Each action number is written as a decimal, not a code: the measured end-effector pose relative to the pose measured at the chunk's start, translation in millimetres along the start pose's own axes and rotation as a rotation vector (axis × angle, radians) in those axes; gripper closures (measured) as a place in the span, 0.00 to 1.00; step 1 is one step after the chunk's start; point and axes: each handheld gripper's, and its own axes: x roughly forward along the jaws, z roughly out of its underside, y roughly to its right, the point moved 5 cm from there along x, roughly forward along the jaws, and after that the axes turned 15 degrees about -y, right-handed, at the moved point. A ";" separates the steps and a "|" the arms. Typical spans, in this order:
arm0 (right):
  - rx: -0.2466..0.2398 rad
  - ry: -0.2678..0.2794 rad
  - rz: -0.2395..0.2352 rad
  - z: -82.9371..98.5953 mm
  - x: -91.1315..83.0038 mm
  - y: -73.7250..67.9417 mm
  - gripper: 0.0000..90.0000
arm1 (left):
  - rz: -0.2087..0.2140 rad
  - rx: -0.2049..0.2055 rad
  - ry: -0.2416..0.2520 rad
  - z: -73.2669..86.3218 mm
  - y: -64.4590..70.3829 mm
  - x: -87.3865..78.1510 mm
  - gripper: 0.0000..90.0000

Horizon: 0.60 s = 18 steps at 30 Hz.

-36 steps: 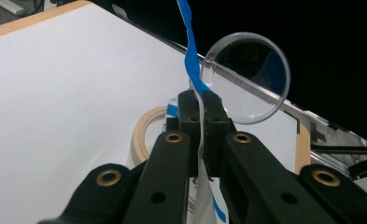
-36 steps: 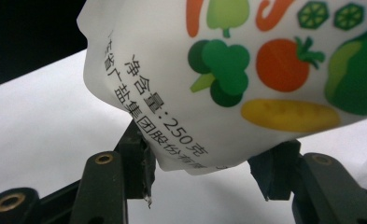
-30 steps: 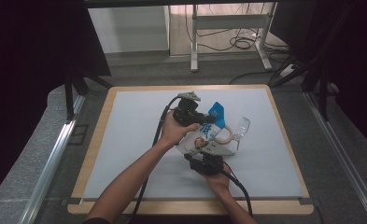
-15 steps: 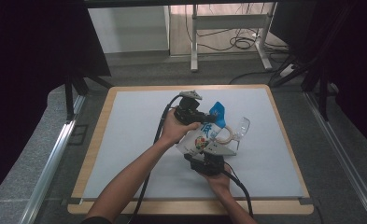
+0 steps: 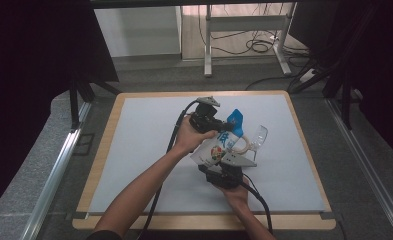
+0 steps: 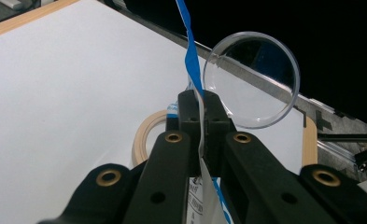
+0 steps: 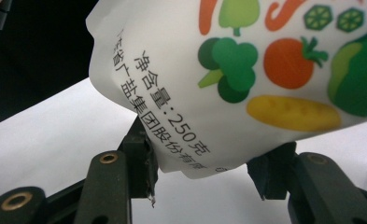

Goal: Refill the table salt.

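Pouch (image 5: 218, 146) is lifted off the white surface (image 5: 144, 135), tilted, blue top end toward the clear glass (image 5: 258, 136), which stands just beyond a tape ring (image 5: 240, 148).

Step in hand, as I judge it: pouring from the pouch toward the glass. To do it well I keep the blue top edge steady on the left, raise the bottom end slowly on the right, and hold the mouth over the rim.

Left gripper (image 6: 201, 109): fingers (image 6: 189, 108) closed tight on the thin blue top seam; the glass rim sits just behind them.

Right gripper (image 7: 204, 163): fingers (image 7: 139, 154) partly open, bracketing the pouch's lower corner. Left finger touches the film; far-side contact I cannot tell.
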 end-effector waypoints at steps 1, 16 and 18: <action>0.001 0.000 -0.001 -0.1 -0.5 -0.2 0.56 | 0.001 0.000 0.001 -0.2 0.0 0.1 1.00; 0.023 0.018 -0.034 -3.6 -5.3 -3.0 0.57 | -0.005 0.012 -0.020 -6.0 0.0 5.5 1.00; 0.025 0.020 -0.035 -4.2 -6.1 -3.3 0.57 | -0.006 0.013 -0.021 -6.6 0.1 5.5 1.00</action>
